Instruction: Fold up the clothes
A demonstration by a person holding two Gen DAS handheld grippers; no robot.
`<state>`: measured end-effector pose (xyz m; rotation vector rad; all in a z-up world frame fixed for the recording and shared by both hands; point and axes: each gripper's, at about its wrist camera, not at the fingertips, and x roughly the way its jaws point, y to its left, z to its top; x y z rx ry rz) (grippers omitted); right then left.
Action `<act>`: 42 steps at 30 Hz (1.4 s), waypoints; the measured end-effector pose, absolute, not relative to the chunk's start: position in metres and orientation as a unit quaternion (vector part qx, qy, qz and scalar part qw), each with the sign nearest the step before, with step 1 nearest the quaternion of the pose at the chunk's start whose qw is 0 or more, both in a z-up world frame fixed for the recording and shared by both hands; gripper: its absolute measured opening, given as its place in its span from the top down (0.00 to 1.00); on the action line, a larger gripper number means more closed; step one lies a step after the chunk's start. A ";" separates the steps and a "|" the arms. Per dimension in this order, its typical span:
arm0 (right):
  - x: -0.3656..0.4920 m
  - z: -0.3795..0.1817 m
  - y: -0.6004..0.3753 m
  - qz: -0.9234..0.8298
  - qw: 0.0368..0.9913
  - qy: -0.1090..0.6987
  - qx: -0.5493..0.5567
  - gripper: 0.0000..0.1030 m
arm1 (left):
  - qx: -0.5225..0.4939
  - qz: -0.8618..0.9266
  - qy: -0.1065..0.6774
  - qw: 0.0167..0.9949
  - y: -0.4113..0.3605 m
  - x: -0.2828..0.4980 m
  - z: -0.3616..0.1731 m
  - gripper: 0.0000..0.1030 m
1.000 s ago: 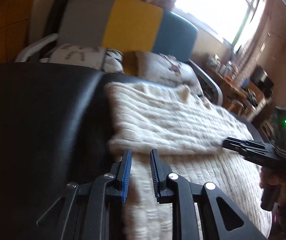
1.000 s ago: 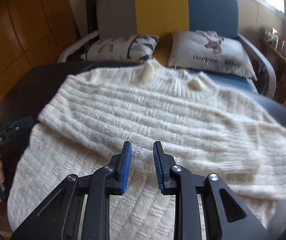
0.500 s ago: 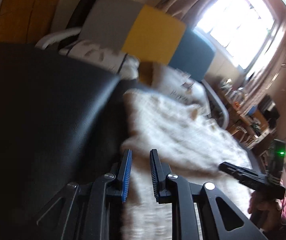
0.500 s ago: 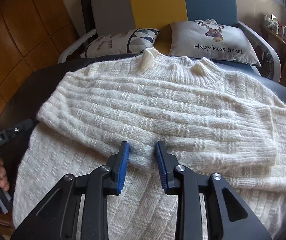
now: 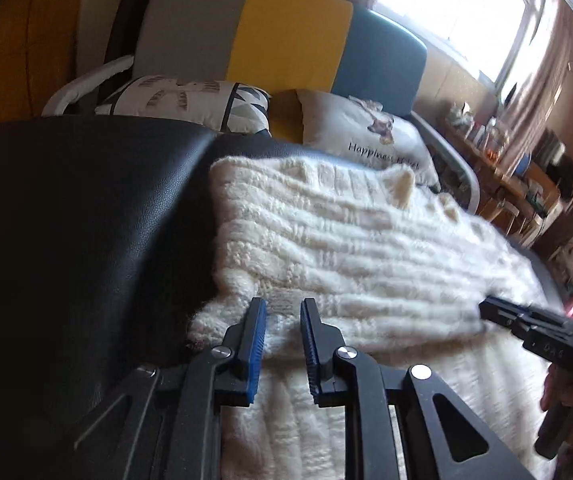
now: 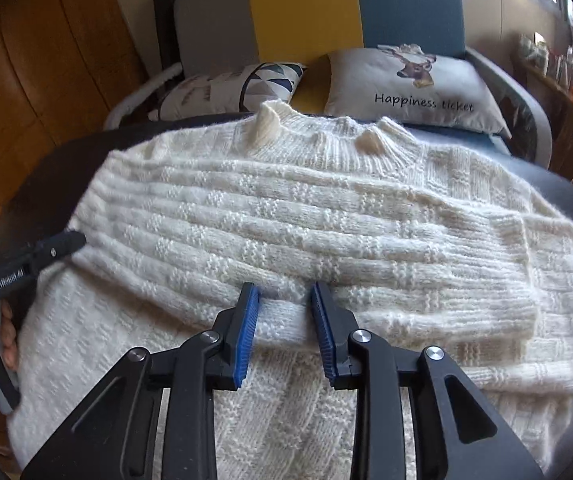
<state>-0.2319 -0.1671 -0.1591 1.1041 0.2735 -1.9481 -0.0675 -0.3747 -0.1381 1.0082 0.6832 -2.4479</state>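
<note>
Cushion text: "Happiness ticket" stood in dark letters on the pale grey cushion [image 6: 414, 88], under a printed deer's head.
Cushion text, left wrist view: on the same cushion [image 5: 370, 136] only "Happiness" could be made out; the second word was blurred.
Gripper label: "GenRobot.AI" ran in pale letters along the black side of the left gripper [image 6: 74, 240].
Other markings: faint marks on the right gripper [image 5: 486, 308] were too blurred to read.
</note>
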 end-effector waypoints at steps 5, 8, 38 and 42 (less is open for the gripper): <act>-0.249 -0.128 -0.157 -0.796 0.425 0.102 0.417 0.70 | 0.326 -0.894 0.242 0.187 -0.385 -0.089 -0.113 0.82; -0.272 -0.120 -0.144 -0.806 0.410 0.084 0.418 0.70 | 0.348 -0.891 0.216 0.196 -0.396 -0.115 -0.115 0.81; -0.316 -0.115 -0.129 -0.813 0.391 0.100 0.419 0.69 | 0.368 -0.897 0.144 0.199 -0.381 -0.146 -0.114 0.80; -0.315 -0.110 -0.165 -0.806 0.409 0.127 0.408 0.65 | 0.381 -0.903 0.118 0.157 -0.362 -0.182 -0.110 0.80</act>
